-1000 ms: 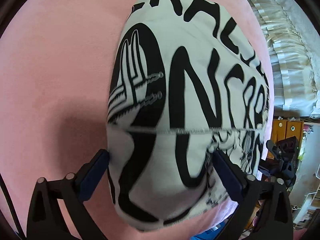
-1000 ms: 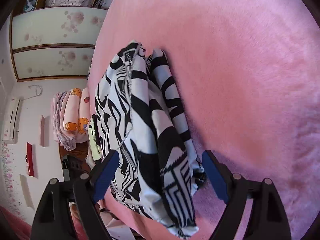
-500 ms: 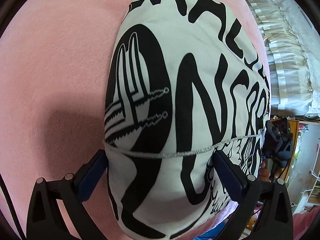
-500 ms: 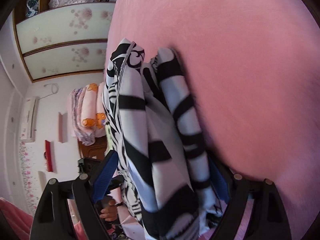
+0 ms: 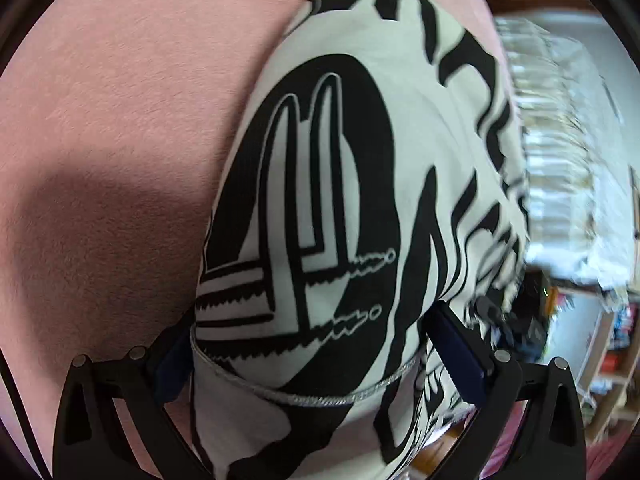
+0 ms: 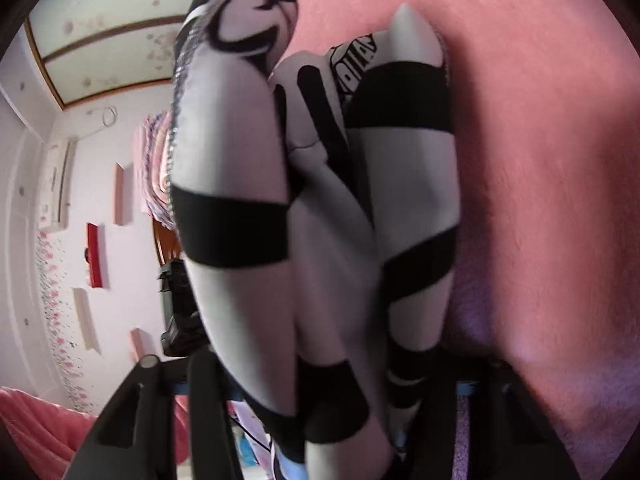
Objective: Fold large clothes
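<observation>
The black-and-white printed garment [image 5: 360, 208] lies bundled on the pink blanket [image 5: 112, 128]. Left gripper [image 5: 308, 356] straddles its hem, jaws spread; right gripper [image 6: 332, 384] is closing around the folds, seemingly not yet pinching. Gather all layers before lifting.

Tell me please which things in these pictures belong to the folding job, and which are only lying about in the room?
Belongs to the job:
- black-and-white printed garment, folded in layers
- pink blanket under it
- left gripper, garment between its jaws
- right gripper, jaws closing around the garment

Only lying about:
- stack of folded bedding
- white frilled fabric
- sliding cupboard doors
</observation>
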Demonstrator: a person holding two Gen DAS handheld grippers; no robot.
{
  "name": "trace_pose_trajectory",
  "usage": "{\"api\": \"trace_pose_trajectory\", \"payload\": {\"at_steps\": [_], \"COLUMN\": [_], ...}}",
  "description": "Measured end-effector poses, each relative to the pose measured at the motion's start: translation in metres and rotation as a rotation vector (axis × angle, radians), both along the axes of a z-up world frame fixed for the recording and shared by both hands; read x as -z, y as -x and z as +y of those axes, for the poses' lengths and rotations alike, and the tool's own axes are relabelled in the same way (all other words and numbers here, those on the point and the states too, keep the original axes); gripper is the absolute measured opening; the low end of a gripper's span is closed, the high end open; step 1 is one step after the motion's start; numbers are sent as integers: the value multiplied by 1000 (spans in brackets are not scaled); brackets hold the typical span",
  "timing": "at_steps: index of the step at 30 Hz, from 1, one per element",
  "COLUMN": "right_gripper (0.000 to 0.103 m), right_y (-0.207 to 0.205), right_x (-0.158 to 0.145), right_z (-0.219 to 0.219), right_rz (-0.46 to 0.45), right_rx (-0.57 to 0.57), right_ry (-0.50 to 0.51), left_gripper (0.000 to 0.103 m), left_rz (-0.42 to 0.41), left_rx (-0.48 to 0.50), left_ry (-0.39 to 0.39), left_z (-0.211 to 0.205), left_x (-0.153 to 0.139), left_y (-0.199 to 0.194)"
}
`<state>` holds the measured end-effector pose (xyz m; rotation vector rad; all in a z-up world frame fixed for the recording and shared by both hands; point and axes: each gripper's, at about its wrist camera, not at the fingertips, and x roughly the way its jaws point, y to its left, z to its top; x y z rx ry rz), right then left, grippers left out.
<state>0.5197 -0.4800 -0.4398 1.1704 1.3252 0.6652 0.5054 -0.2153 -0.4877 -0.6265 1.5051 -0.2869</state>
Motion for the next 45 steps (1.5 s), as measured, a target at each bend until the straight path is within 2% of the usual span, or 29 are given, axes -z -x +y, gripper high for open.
{"api": "trace_pose_trajectory", "payload": {"at_steps": [3,7,11,15,19,23,27,30,36,42,45], "right_gripper": [38,33,29,28,28,27,27,27,27,27,27], "right_y": [6,17,28,49,76,102,118,130,127,121,102], "right_x": [-6,-16,-26,-43,-71,-106,-142,-164,-207,-237,-249], "right_z": [-1,0,3,3,12,34,70,100,186,295,353], "right_rz": [-10,-27,-69,-75,-86,-96,-113,-97,-113,-178,-225], "right_rx": [30,76,108,137,133,117,49,16,-34,-73,-97], "right_ry": [13,27,67,101,265,415,503,515,520,469,426], "left_gripper": [98,90,84,78,73,67,64,63,63,63,63], "left_rz": [-18,-28,-22,-8,-6,35,52,33,-6,-87,-128], "left_rx": [-12,-22,4,37,55,43,60,64,12,-79,-126], "left_ry": [-65,-144,-172,-167,-149,-81,-47,-38,-31,-98,-143], "left_z": [-5,-15,-22,-25,-24,-5,25,58,162,285,352], "left_x": [-8,-20,-32,-37,-42,-48,-65,-84,-135,-192,-218], "left_y": [5,10,14,26,49,67,90,110,131,134,127]}}
